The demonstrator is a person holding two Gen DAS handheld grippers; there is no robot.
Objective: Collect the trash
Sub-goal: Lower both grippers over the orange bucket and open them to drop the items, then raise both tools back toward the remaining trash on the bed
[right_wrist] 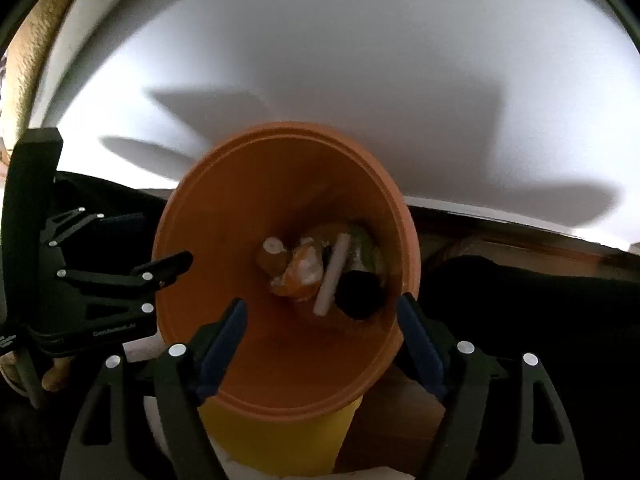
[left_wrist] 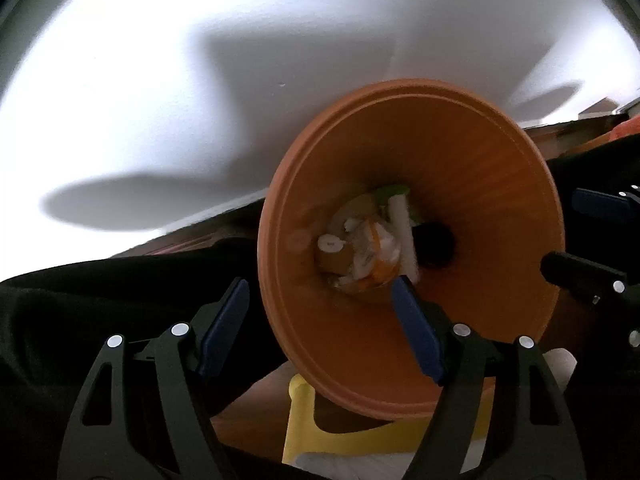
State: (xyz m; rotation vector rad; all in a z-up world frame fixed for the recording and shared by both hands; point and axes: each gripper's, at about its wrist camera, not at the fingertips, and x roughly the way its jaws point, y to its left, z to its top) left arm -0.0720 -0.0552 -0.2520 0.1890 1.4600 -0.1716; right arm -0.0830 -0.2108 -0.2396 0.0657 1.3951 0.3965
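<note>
1. Orange plastic fills both views: a bin [left_wrist: 412,248] stands open-mouthed below the two tools, on the floor beside a white bench [left_wrist: 200,92], as far as the warped lens lets me judge.
2. Trash [left_wrist: 368,248] already lies at the bottom of the bin: crumpled orange-and-white wrappers, a white stick-like piece, a green scrap and something dark and round.
3. My reading is that the drop step is in hand or just done, since both tools hang over the bin's mouth with nothing in them.
4. Left tool [left_wrist: 320,332]: its blue pads stand wide apart, one outside the rim and one over the inside, pressing on nothing and holding nothing.
5. Right tool [right_wrist: 322,344]: equally wide, its pads spread across the near rim, empty; whether either pad brushes the rim I cannot tell through the blur.
6. Next, I judge, both tools must lift clear of the rim and go looking for any trash left outside the bin; none shows in these views.
</note>
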